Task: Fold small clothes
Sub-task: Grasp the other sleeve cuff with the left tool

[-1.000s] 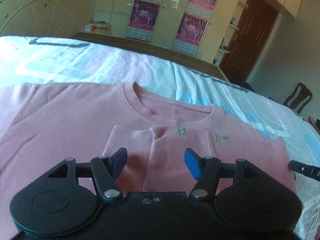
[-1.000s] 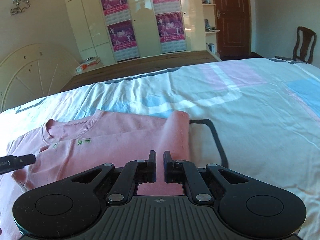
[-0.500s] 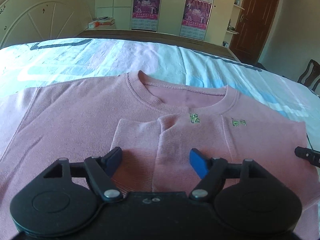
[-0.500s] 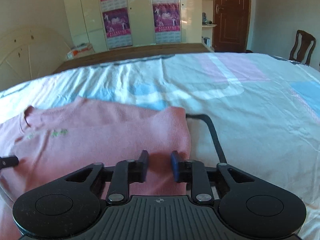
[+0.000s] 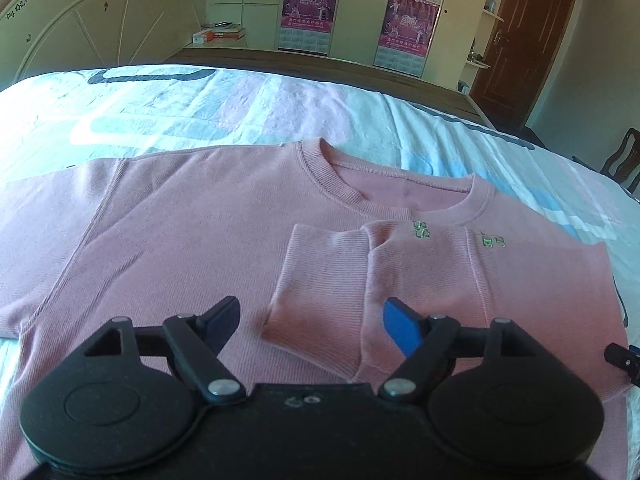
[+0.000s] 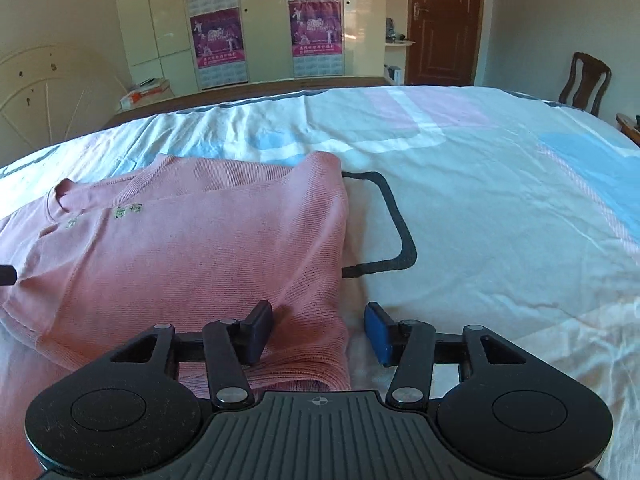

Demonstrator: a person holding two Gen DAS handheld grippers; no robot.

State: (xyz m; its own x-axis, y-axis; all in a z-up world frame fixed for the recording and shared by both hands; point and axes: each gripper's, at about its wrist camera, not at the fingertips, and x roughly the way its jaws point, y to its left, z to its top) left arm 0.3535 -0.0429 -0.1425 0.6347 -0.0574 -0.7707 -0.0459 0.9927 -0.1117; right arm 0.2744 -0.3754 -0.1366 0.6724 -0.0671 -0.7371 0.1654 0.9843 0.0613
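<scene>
Sunlit bedroom, cream wardrobes point(image 6: 256, 20) behind a bed whose pastel-patterned sheet point(image 6: 480, 184) carries a pink sweatshirt point(image 5: 200, 232), one side already folded inward. Over its front, the left gripper point(image 5: 312, 320) hovers with jaws spread, having just been opening, nothing pinched, the folded sleeve cuff point(image 5: 324, 268) lying beyond them. At the garment's folded edge, the right gripper point(image 6: 320, 330) has likewise just been opening, fabric lying loose between its pads.

Pink sweater point(image 6: 192, 256) — right side folded
</scene>
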